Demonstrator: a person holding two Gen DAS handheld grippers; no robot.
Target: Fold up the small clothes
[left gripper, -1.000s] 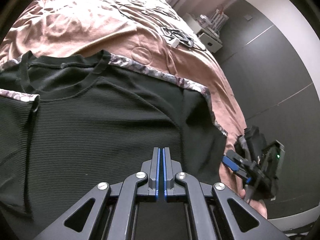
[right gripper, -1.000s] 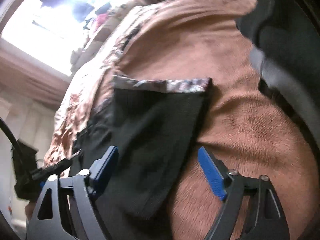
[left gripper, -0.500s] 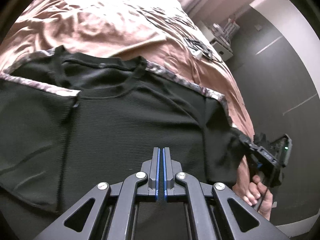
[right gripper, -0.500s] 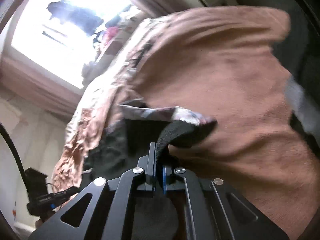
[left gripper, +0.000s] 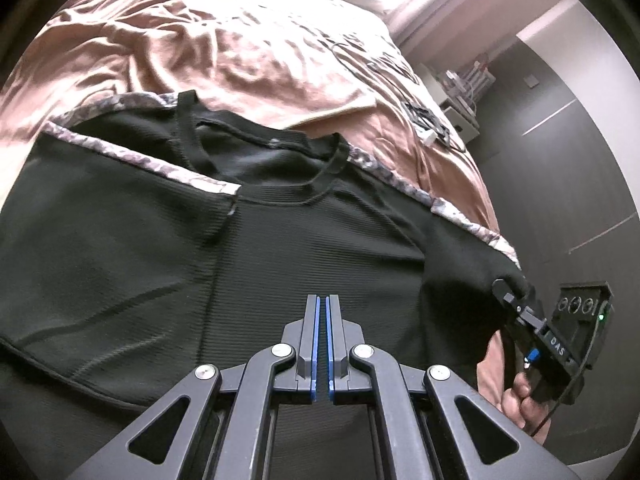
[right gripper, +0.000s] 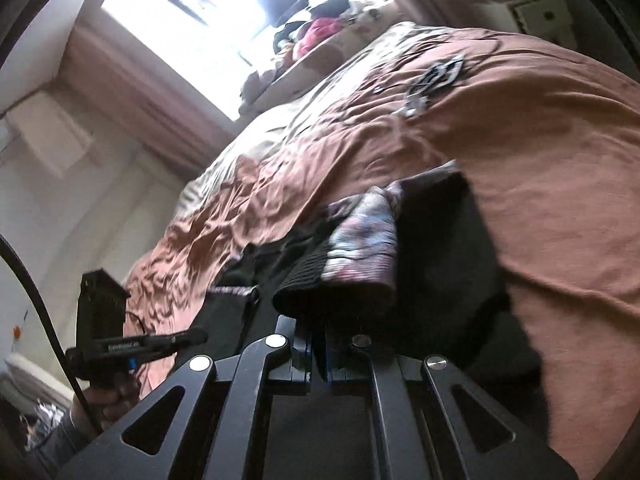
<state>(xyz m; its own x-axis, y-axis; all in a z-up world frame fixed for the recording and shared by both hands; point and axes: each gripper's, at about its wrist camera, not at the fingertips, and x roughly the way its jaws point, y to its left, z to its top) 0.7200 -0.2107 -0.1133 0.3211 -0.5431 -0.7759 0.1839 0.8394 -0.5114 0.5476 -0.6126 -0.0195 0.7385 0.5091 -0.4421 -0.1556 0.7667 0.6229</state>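
A black ribbed shirt with floral shoulder trim lies flat on the bed, its left sleeve folded in over the body. My left gripper hovers over the shirt's middle, shut, with nothing seen between its fingers. It also shows at the left of the right wrist view as the left gripper. My right gripper is shut on the right sleeve, which bunches up over its jaws. In the left wrist view the right gripper holds that sleeve end off the bed at the shirt's right edge.
The bed has a rumpled brown cover. Tangled cables lie on its far right part. A white bedside unit stands beyond, by a dark wall. A bright window and piled clothes are behind the bed.
The right gripper went from open around the sleeve to shut on it and lifted it. The left gripper stayed shut and shifted left over the shirt.
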